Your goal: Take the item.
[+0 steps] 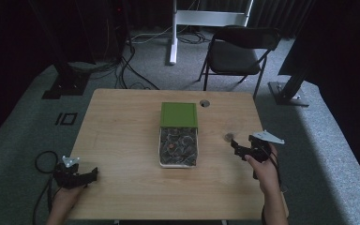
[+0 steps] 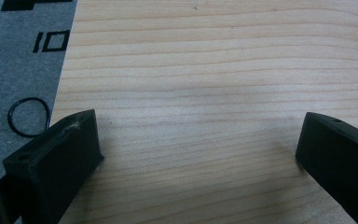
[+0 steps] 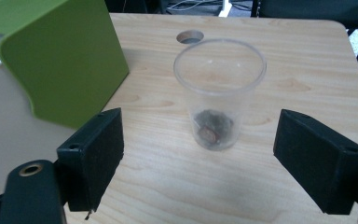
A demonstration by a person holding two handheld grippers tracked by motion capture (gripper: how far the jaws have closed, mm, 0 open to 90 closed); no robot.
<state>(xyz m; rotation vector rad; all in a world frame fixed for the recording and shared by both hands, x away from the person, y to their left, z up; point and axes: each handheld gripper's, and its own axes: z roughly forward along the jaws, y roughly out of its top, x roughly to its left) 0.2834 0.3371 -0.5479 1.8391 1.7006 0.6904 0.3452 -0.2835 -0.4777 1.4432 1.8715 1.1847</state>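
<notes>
A white box (image 1: 160, 149) with dark, coin-like contents lies mid-table, its green lid (image 1: 179, 114) slid back toward the far side. To its right stands a clear plastic cup (image 1: 228, 137) (image 3: 219, 88), upright, with a few dark coins (image 3: 210, 131) at its bottom. My right gripper (image 1: 236, 149) (image 3: 203, 140) is open just short of the cup, with a jaw on either side of it and neither touching. The green lid (image 3: 65, 60) and the white box wall (image 3: 9, 126) sit to the left in the right gripper view. My left gripper (image 1: 93, 174) (image 2: 198, 140) is open over bare wood at the table's near left corner.
The wooden table (image 1: 122, 122) has a round cable hole (image 1: 205, 103) (image 3: 189, 36) behind the box. A black folding chair (image 1: 239, 51) stands beyond the far edge. Cables trail on the grey carpet, and a black cable loop (image 2: 28, 116) lies by the left edge.
</notes>
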